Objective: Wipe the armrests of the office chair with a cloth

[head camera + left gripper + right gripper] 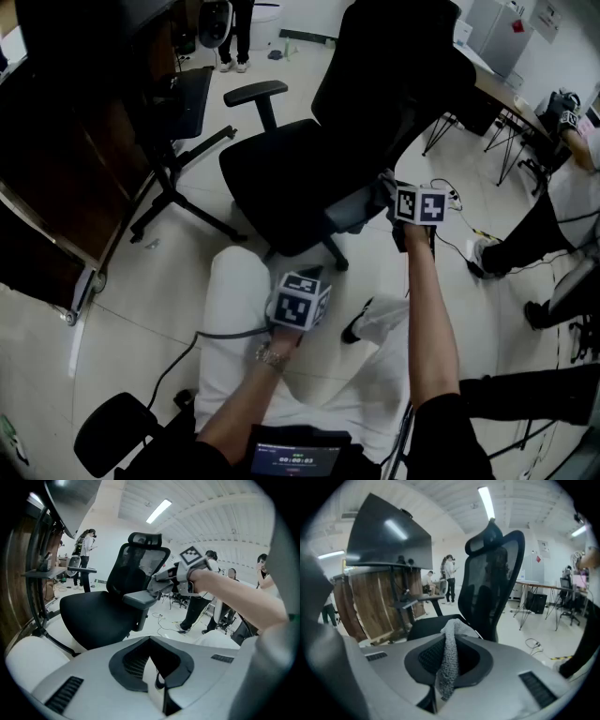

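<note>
Cloth (450, 667) is soft, light and limp, grey with a knobbly weave. It is best pinched at a folded edge, as the closed jaws of the right gripper (450, 639) pinch it now. It seems to rest on the near armrest (139, 598) of the black office chair (300, 178). Left gripper (151, 641) hangs low, jaws together, empty.

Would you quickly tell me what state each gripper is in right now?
Left gripper: closed, jaws together with nothing between them.
Right gripper: closed, holding the cloth.
</note>
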Tool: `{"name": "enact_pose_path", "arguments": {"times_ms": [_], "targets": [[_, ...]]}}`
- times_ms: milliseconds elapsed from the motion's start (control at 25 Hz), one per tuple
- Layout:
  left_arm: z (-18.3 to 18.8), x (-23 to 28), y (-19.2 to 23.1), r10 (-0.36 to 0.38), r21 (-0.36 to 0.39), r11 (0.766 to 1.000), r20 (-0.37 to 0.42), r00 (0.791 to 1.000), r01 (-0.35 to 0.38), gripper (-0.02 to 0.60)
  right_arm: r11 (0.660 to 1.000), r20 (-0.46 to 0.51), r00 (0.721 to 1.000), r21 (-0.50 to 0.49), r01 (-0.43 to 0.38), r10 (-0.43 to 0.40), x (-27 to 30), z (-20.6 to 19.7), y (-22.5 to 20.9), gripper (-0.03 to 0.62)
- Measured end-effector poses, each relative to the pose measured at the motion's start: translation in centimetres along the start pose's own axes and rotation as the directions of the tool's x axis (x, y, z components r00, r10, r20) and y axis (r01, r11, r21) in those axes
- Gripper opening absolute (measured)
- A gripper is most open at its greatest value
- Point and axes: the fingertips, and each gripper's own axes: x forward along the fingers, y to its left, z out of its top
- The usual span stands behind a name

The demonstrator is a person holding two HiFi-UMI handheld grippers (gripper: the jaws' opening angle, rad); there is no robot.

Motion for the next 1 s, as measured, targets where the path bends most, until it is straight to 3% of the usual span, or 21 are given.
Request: {"name": "enact_pose_path", "arguments": {"times_ms": [160,320,400,520,680,800,920,1000], "targets": [[-0.7,-0.7,-0.5,0.000,-0.006,1.000,-0.002,1.000,0.000,0.002,0.998,-0.197,0.978,-0.014,0.063,-0.064,4.1,-4.0,-5.1,0.032],[0.0,-0.4,-0.2,-0.006,0.006,1.000,0.004,1.000,0.006,0.002,0.994,-0.195,0.975,-0.005,0.108,-0.107,5.0,-4.1,-5.4,0.032],[-0.2,-0.5,1.1,0.003,-0.004,1.000,-0.005,1.000,-0.003,0.002,0.991,-0.188,0.974,-0.076,0.114,-0.127,5.7,-3.9,-3.1,0.032],[-0.7,-1.2,1.1,0.009,-0.032,0.999,-0.009,1.000,-0.009,0.002,0.980,-0.186,0.981,-0.197,0.010,-0.048,5.8,-3.9,2.6,0.032],[-0.5,-1.3,-1.0,-0.008,-0.019,1.000,-0.001,1.000,0.008,0.002,0.963,-0.247,0.969,-0.254,-0.092,0.028,3.0,-6.3,6.7,0.032],[-0.1,-1.1,-1.5,-0.008,-0.017,1.000,0.012,1.000,0.009,0.002,0.922,-0.243,0.961,-0.327,-0.209,0.131,1.4,-7.3,11.3,0.032],[0.5,-1.2,-1.3,-0.008,-0.015,1.000,0.019,1.000,0.008,0.002,0.856,-0.233,0.946,-0.417,-0.306,0.225,-0.3,-7.8,16.0,0.032],[0.5,-1.6,-0.9,-0.005,-0.015,1.000,0.020,1.000,0.005,0.002,0.841,-0.213,0.942,-0.429,-0.329,0.260,-0.8,-7.6,17.3,0.032]]}}
